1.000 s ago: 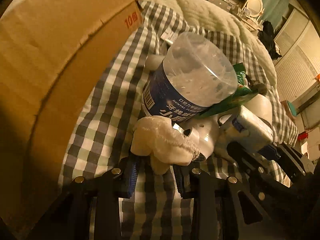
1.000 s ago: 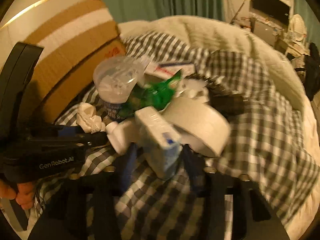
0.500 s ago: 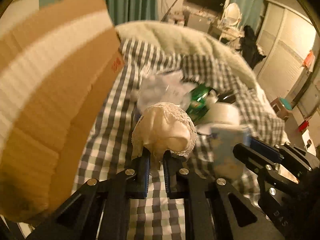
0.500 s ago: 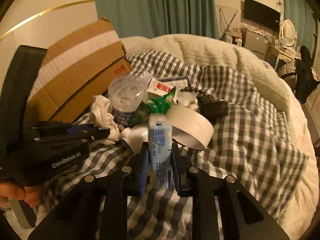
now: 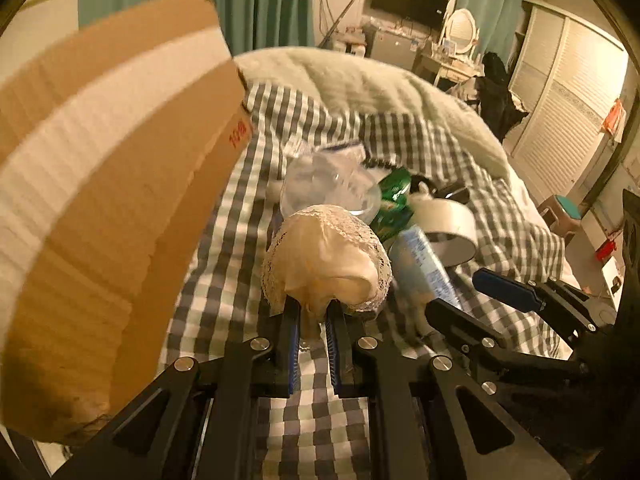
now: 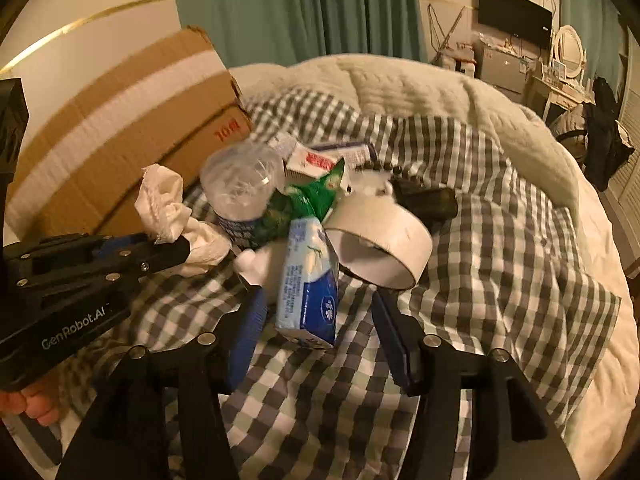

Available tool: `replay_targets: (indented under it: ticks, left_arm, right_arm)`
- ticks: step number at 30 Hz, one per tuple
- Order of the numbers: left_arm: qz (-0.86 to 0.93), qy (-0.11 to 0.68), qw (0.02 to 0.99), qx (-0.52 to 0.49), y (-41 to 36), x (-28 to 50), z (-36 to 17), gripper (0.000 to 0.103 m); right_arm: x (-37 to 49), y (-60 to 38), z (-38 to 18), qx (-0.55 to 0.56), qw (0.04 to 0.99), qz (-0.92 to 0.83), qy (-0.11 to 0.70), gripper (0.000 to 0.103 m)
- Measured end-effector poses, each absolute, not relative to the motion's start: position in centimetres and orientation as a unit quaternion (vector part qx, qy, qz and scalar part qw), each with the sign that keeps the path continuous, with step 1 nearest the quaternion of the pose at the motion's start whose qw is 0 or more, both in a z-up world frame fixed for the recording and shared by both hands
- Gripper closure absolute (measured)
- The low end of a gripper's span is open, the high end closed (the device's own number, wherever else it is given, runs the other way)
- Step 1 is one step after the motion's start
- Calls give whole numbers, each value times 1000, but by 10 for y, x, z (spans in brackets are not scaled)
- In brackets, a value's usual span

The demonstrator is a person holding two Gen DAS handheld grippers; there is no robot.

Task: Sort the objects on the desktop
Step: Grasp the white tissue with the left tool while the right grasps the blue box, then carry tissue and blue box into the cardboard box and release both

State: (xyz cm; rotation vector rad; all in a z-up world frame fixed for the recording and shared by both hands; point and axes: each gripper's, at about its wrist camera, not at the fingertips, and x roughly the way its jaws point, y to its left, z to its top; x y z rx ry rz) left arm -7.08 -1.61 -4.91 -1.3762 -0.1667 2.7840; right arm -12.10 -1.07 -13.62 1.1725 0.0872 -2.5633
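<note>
Tissue pack [image 6: 310, 280] stands tilted lengthwise between the right gripper [image 6: 320, 320]'s opening jaws, untouched, blue end nearest, on the checked bedspread [image 6: 500, 240] beside a cardboard box [image 6: 120, 128]. Left gripper [image 5: 313, 316] pinches the lace cloth [image 5: 328, 256], lifted since a second ago. Curtains [image 6: 300, 8] hang behind.

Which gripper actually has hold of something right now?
The left gripper: its jaws are clamped on the white lace-edged cloth. The right gripper is opening, the blue-and-white tissue pack loose between its pads.
</note>
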Motion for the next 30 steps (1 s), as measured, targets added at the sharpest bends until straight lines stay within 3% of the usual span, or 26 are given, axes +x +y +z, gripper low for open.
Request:
replay_targets:
  ticks: [3, 4, 5, 9, 17, 30]
  left_arm:
    - [891, -54, 16, -450, -16, -73, -55, 91]
    - [891, -53, 17, -451, -16, -72, -56, 91]
    - [891, -52, 17, -451, -16, -72, -56, 91]
    - [897, -48, 21, -439, -15, -67, -50, 91]
    - [926, -31, 32, -374, -11, -50, -5, 91]
    - [957, -68, 18, -283, -73, -31, 122, 91]
  right_arm:
    - [-129, -19, -144, 422, 163, -890, 48, 50]
    - [-132, -22, -149, 429, 160, -887, 58, 62]
    - [-136, -24, -153, 436, 158, -884, 63, 83]
    - [-134, -22, -154, 434, 153, -886, 60, 85]
    - [-96, -15, -98, 358, 147, -920, 55, 85]
    - [-55, -70, 21, 261, 196, -939, 108, 85]
